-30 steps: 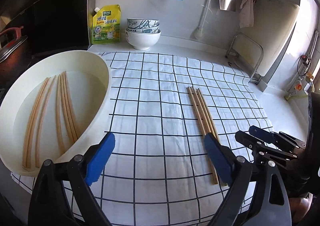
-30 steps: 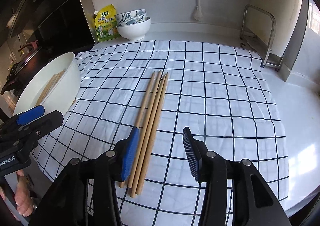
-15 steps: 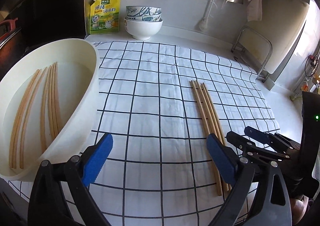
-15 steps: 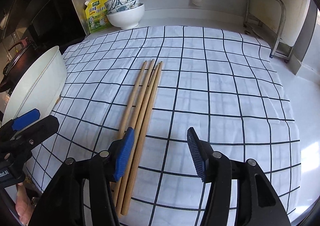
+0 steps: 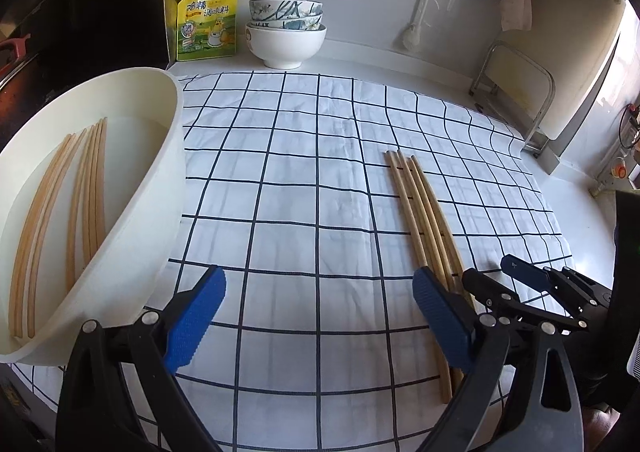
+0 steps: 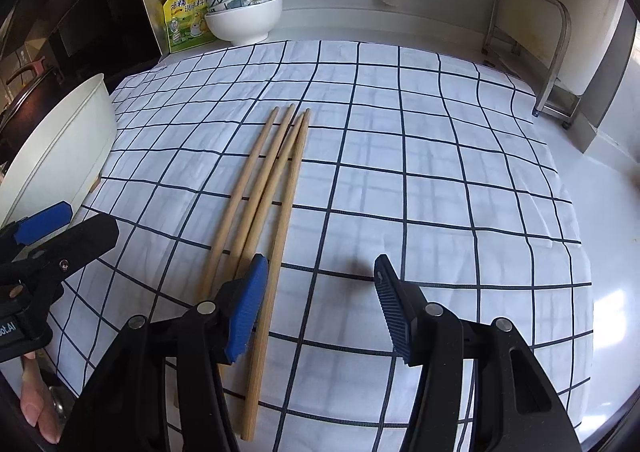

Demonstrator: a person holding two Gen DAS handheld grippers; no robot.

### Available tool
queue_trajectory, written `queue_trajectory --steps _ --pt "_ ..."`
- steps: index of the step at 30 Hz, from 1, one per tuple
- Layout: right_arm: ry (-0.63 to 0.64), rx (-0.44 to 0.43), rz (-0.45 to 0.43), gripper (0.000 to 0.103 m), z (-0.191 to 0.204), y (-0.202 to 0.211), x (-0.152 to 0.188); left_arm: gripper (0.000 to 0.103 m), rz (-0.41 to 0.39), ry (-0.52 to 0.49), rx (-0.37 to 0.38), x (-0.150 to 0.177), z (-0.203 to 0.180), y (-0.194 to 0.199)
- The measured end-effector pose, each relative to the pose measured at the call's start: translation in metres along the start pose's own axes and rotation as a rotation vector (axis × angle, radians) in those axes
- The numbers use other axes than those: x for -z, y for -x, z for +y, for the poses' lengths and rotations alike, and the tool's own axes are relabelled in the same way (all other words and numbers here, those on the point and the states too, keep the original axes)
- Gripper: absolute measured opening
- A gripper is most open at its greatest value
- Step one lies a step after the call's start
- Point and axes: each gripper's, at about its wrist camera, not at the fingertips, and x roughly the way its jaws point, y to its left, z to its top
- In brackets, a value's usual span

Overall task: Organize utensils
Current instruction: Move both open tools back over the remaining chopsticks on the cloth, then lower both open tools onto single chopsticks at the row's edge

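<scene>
Several wooden chopsticks [image 5: 421, 208] lie side by side on the checked cloth [image 5: 304, 188]; they also show in the right wrist view [image 6: 264, 192]. More chopsticks [image 5: 86, 192] lie inside a white oval basin [image 5: 172, 156] at the left. My left gripper [image 5: 318, 316] is open and empty over the cloth between basin and chopsticks. My right gripper [image 6: 320, 308] is open and empty, low over the near ends of the chopsticks, with its left finger [image 6: 246, 312] above them. The right gripper also shows in the left wrist view [image 5: 532, 284].
Stacked bowls [image 5: 286, 32] and a yellow seasoning pouch [image 5: 206, 20] stand at the back by the wall. A metal rack [image 5: 516, 96] stands at the back right. A dark stove with a pan [image 6: 24, 92] is left of the basin [image 6: 68, 148].
Both grippers have moved forward and lower toward the cloth. The right gripper has come down closer over the near ends of the loose chopsticks. Nothing was taken hold of.
</scene>
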Motion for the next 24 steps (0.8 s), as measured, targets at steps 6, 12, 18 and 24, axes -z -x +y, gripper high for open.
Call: queue_trajectory --steps 6,12,18,24 --pt "-0.043 0.012 -0.008 0.053 -0.021 0.003 0.002 0.093 0.023 -0.005 0.016 0.001 -0.014 -0.011" --pt "-0.084 0.032 -0.012 0.053 -0.042 0.004 0.004 0.093 0.048 -0.042 -0.007 0.001 -0.032 -0.026" --pt "-0.074 0.003 -0.029 0.053 -0.042 0.008 0.004 0.093 0.078 -0.061 -0.024 0.002 -0.042 -0.041" --pt "-0.061 0.009 -0.029 0.052 -0.038 0.006 0.004 0.090 0.077 -0.108 -0.080 0.003 -0.047 -0.046"
